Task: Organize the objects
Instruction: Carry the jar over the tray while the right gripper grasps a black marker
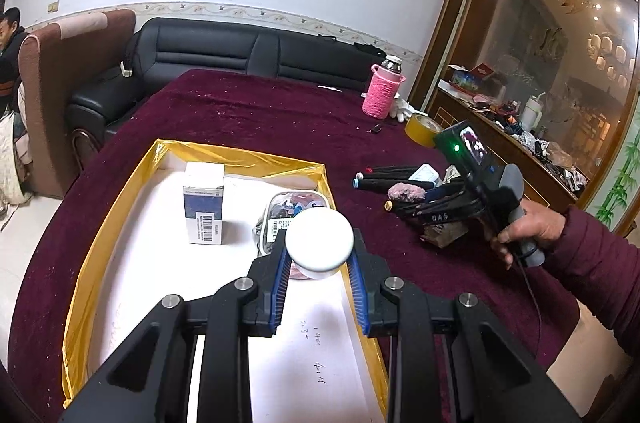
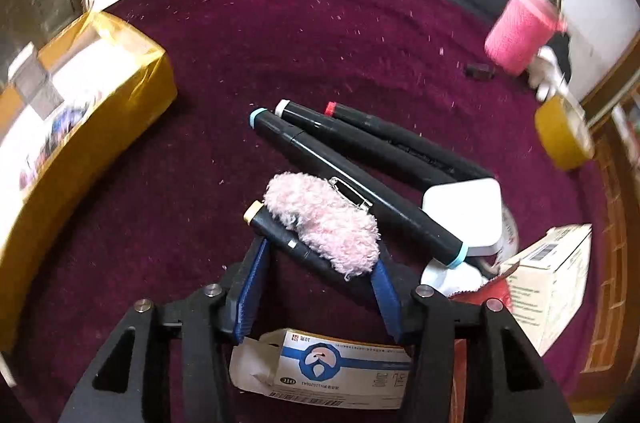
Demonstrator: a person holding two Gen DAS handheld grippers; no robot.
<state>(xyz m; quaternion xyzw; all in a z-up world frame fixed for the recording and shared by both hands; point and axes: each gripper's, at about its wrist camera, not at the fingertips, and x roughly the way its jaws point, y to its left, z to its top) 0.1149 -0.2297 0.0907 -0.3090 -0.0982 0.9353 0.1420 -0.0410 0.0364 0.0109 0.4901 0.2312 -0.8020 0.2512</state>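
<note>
My left gripper is shut on a white-lidded round jar and holds it over the yellow-rimmed box. In the box stand a blue and white carton and a clear tub of small items. My right gripper is open, its jaws either side of a black marker with a yellow cap and a pink fluffy hair clip lying on it. Three more black markers lie just beyond on the maroon cloth. The right gripper also shows in the left wrist view.
By the right gripper lie a white square device, a cream carton, a blue and white box and a red packet. Further off stand a pink-sleeved flask, a yellow tape roll and a small black item.
</note>
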